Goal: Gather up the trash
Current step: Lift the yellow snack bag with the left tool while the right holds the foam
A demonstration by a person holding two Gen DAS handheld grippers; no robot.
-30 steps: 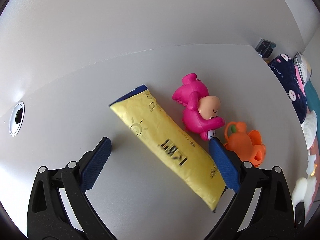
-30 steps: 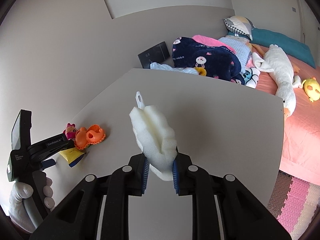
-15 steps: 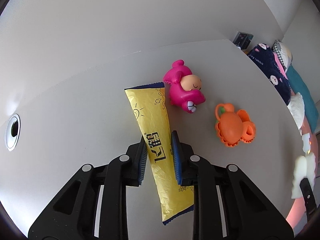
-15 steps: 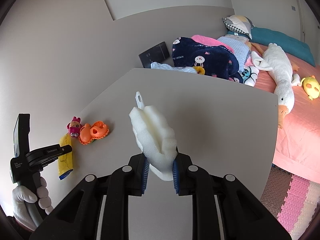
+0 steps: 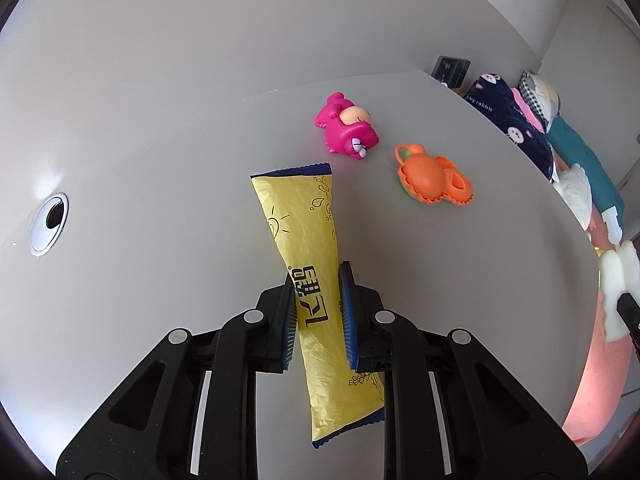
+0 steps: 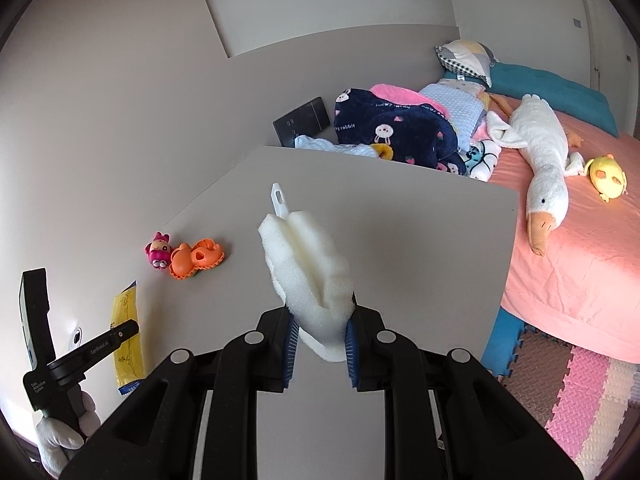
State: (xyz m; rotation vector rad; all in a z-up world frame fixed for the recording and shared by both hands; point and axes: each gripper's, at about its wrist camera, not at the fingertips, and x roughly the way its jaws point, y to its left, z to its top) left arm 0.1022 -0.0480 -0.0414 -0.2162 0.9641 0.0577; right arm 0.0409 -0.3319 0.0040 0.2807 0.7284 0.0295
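The left gripper [image 5: 318,312] has its blue fingers [image 5: 291,320] clamped on a long yellow wrapper [image 5: 308,240]. The fingers squeeze it near its middle, and both ends stick out past them. The wrapper has blue ends and black writing. It is above the grey surface [image 5: 160,184], on the side nearest the wall.

The right gripper [image 6: 320,344] has its fingers [image 6: 350,350] clamped on a white foam piece [image 6: 308,264]. A thin white plastic tab [image 6: 279,199] pokes out of the top of the foam. It is held up over the middle of the surface.

Two toys lie near the far edge of the surface, by the wall. One is a pink toy [image 5: 346,130] lying on its side. Just beside it is an orange toy [image 5: 434,180]. The wrapper's top end is near the pink toy but not touching it.

A round silver hole cover [image 5: 49,220] sits in the surface at the wall side.

A hand in a white glove [image 6: 56,438] holds the left gripper's handle.

Past the surface is a bed [image 6: 580,248] with a pink sheet. A white toy goose [image 6: 540,160] lies on it.
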